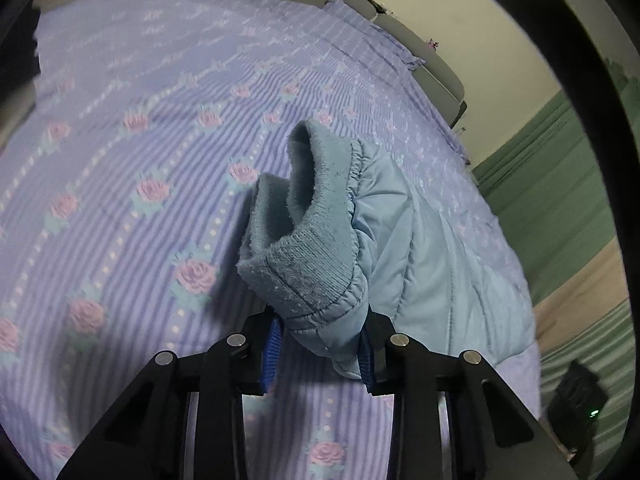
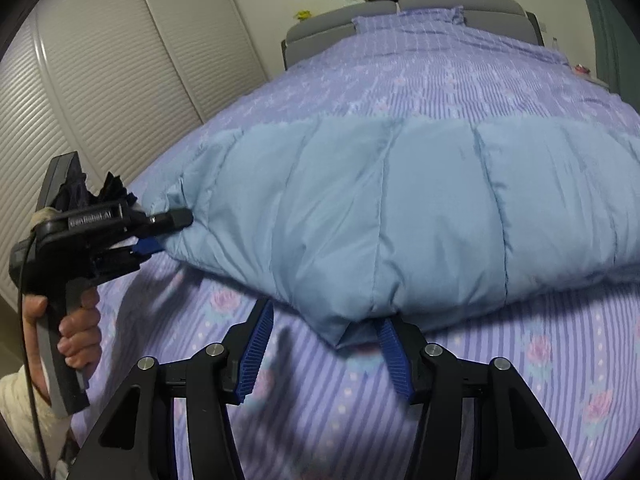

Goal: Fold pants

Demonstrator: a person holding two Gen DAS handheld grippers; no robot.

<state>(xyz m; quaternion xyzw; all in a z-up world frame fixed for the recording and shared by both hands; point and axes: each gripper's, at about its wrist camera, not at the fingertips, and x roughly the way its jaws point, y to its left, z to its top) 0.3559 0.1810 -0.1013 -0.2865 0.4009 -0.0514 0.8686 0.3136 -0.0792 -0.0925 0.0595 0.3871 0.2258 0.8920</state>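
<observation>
We see light blue quilted pants (image 2: 400, 216) stretched across the middle of the right wrist frame, lifted above a bed with a purple rose-striped bedspread (image 2: 440, 92). In the left wrist frame, their ribbed cuff (image 1: 308, 264) sits at centre. The left gripper (image 1: 320, 354) has its fingers closed on the padded fabric below that cuff. The right gripper (image 2: 324, 350) has its fingers spread wide, with a corner of the pants between them. White louvered closet doors (image 2: 120, 80) fill the upper left.
</observation>
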